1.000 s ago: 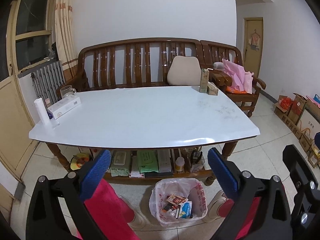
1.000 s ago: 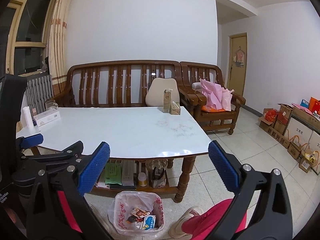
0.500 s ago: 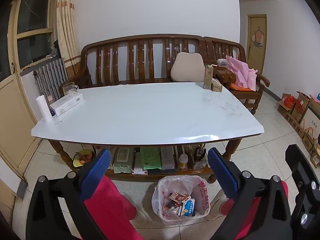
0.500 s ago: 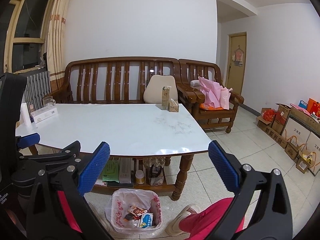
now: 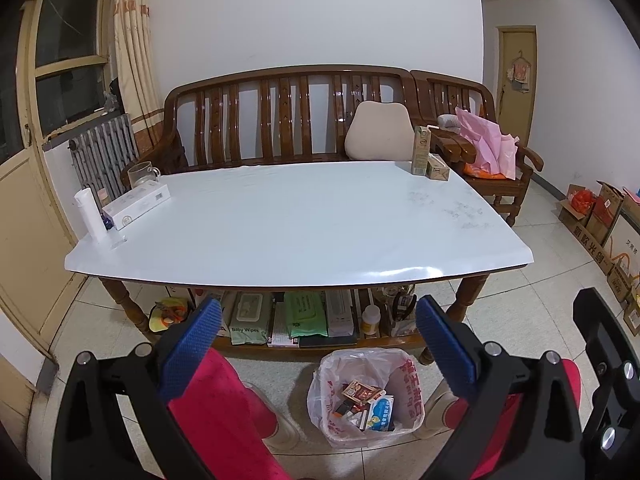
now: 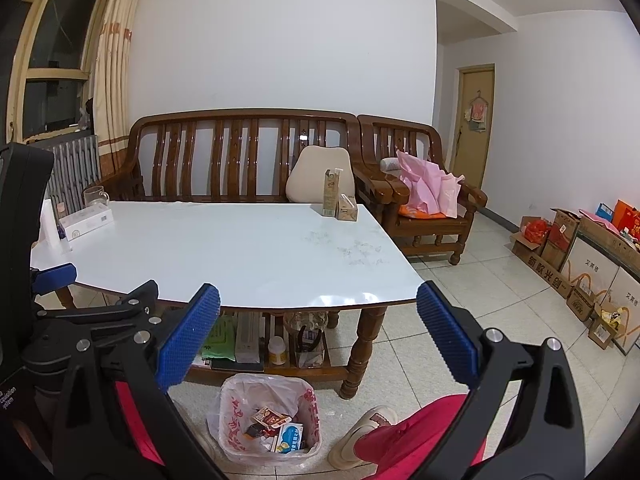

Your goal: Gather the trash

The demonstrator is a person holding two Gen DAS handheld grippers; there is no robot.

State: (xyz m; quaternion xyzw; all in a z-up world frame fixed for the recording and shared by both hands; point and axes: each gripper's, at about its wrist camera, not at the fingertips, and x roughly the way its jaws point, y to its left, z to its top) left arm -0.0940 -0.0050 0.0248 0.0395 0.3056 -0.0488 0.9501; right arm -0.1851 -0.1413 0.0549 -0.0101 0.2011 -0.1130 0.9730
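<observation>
A bin lined with a white plastic bag (image 5: 412, 384) stands on the floor in front of the table and holds several packets and small boxes (image 5: 362, 394). My left gripper (image 5: 318, 304) hangs open above and just short of the bin, with nothing between its blue pads (image 5: 188, 352). My right gripper (image 6: 318, 292) is open too and holds nothing; the bin (image 6: 232, 424) lies below it. On the white table (image 5: 280, 220), a tall drink carton (image 5: 420, 150) and a small carton (image 5: 438, 168) stand at the far right corner.
A white box (image 5: 136, 204), a white tube (image 5: 90, 216) and a glass mug (image 5: 142, 172) sit at the table's left end. The shelf under the table (image 5: 288, 320) is packed with wipes and bottles. The person's red-trousered legs flank the bin. Cardboard boxes (image 6: 580, 276) line the right wall.
Both views have drifted only slightly. Both grippers stay open and nothing has been picked up or dropped.
</observation>
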